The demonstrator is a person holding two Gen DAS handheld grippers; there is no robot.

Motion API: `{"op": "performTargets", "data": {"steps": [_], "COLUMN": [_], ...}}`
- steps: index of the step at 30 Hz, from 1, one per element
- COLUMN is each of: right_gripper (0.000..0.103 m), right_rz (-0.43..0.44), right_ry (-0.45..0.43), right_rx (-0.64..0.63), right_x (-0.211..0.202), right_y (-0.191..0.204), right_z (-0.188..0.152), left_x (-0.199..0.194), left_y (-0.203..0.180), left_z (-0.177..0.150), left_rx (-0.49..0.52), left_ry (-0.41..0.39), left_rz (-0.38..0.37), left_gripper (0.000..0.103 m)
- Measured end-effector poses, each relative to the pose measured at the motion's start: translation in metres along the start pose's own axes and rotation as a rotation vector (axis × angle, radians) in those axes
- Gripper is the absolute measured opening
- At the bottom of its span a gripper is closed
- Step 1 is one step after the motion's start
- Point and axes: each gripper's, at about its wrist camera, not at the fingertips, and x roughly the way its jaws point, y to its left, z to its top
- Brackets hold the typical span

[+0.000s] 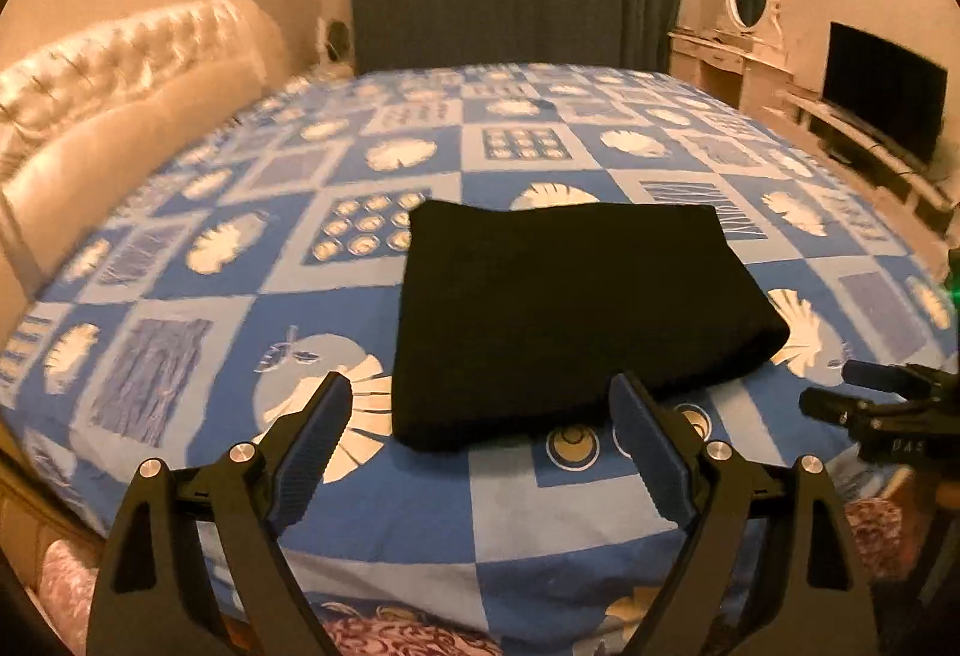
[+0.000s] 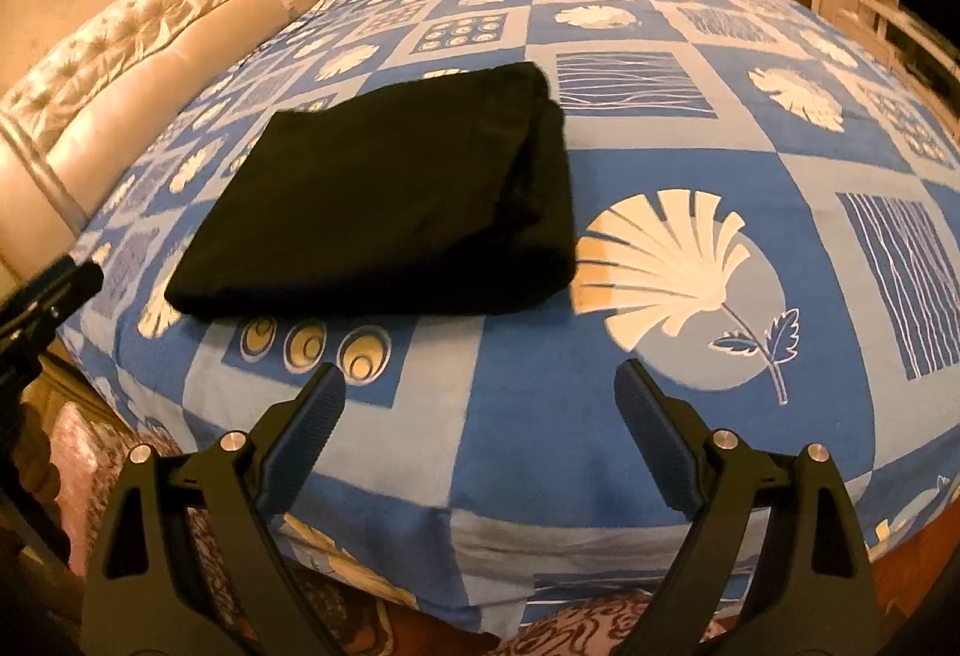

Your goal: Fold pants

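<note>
Black pants lie folded into a thick rectangle, centre frame, on the bed. Left gripper and right gripper: jaws apart, empty. Headboard upper left.

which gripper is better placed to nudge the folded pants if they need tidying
Left, probably. The left hand-held gripper is open right at the near edge of the folded black pants. The right hand-held gripper, also open, faces bare bedspread beside them.

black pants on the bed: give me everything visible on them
The black pants are folded into a compact, roughly rectangular stack of several layers, with the thick rounded fold edge on the right. The fabric looks soft, matte and plain. They lie flat on the blue patterned bedspread near its front edge. Neither claw touches them; both are open and empty.
</note>
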Motion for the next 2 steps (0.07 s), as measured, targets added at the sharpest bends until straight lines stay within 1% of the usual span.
{"op": "performTargets", "data": {"steps": [2], "right_gripper": [0.091], "right_rz": [0.004], "right_ry": [-0.01], "right_rx": [0.035], "right_x": [0.0], "right_y": [-0.015], "right_z": [0.012], "left_x": [0.015], "left_y": [0.021], "left_z": [0.011], "left_rx": [-0.031], "left_ry": [0.019], "left_rz": [-0.004], "left_gripper": [0.086]}}
